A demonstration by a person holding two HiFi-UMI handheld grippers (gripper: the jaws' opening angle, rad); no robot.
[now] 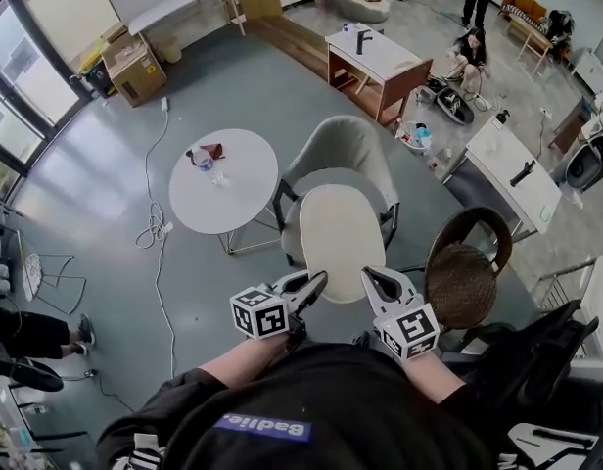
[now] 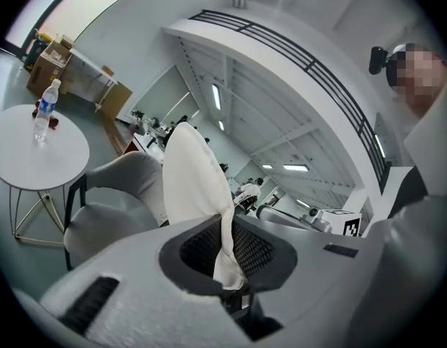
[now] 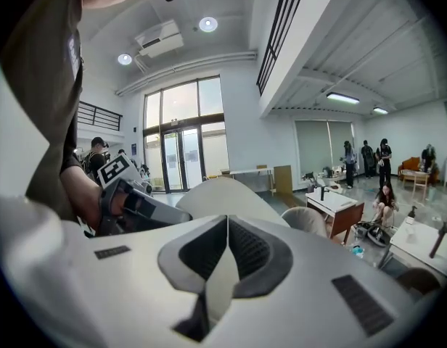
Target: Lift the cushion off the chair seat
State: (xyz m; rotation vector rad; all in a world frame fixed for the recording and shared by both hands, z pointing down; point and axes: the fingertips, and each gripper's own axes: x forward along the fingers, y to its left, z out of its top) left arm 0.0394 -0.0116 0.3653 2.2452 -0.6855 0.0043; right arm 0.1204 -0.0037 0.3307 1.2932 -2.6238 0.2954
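Cream cloth cushion (image 1: 341,228) is what I have hold of, with both hands. My left gripper (image 2: 227,256) is closed on a thin bit of its edge, and the cloth is bunched up between the jaws. My right gripper (image 3: 218,267) is closed on the edge too, just beside the left one, on the side of the cushion nearest to me. The cushion hangs over the grey chair (image 1: 346,150), tipped up. I think it is off the seat (image 2: 100,227), because in the left gripper view I can see the bare grey seat below it.

It looks soft and light. It folds where I pinch it, so it is not stiff, and I think it will flop and swing if I move fast. It will not break. The cloth could slip out, since I only have the rim. A deeper bite on the edge, with my two grippers a bit more apart, would hold it flatter, I think. The round white tabletop (image 1: 223,179) with a bottle (image 1: 205,161) on it stands near the chair, so I should mind that if the cushion swings
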